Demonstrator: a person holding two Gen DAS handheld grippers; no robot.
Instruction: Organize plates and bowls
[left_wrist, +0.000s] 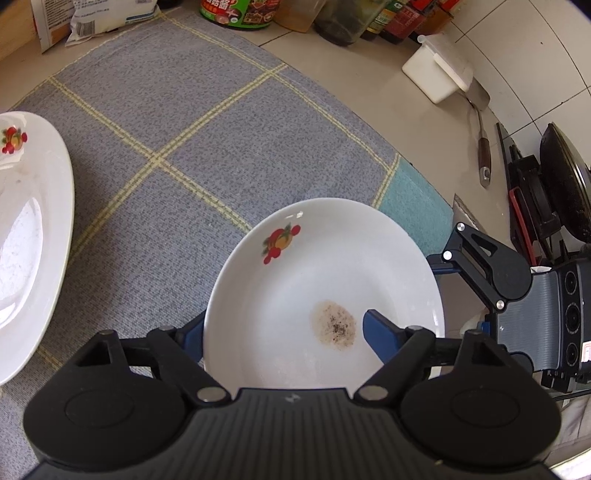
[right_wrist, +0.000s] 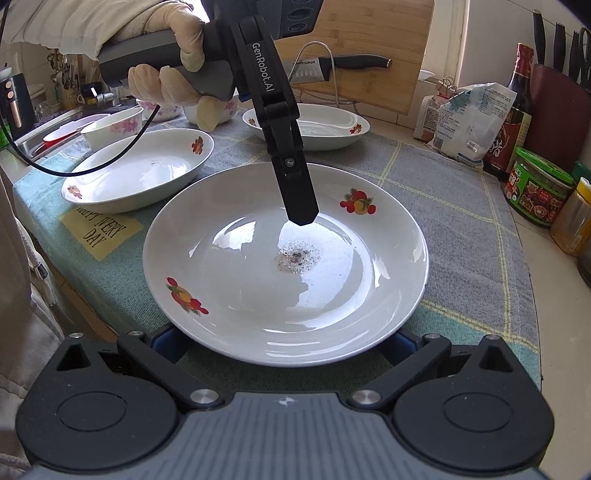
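Observation:
A white plate with fruit prints and a brown stain (right_wrist: 284, 262) lies on the grey checked cloth (right_wrist: 454, 221). My left gripper (left_wrist: 284, 336) is shut on the stained plate (left_wrist: 321, 295): one blue finger (left_wrist: 380, 332) lies inside it, the other is under its rim. In the right wrist view the left gripper's finger (right_wrist: 295, 192) reaches down into the plate. My right gripper (right_wrist: 284, 343) is open, its blue fingers low on either side of the plate's near rim. Two more fruit-print plates (right_wrist: 136, 173) (right_wrist: 321, 125) lie behind.
Flowered bowls (right_wrist: 114, 125) stand at the back left near a sink. Sauce jars and bottles (right_wrist: 535, 188), a salt bag (right_wrist: 469, 118), a knife and cutting board (right_wrist: 354, 62) line the back. A white box (left_wrist: 436, 70), spatula (left_wrist: 480, 125) and pan (left_wrist: 565, 184) are to the right.

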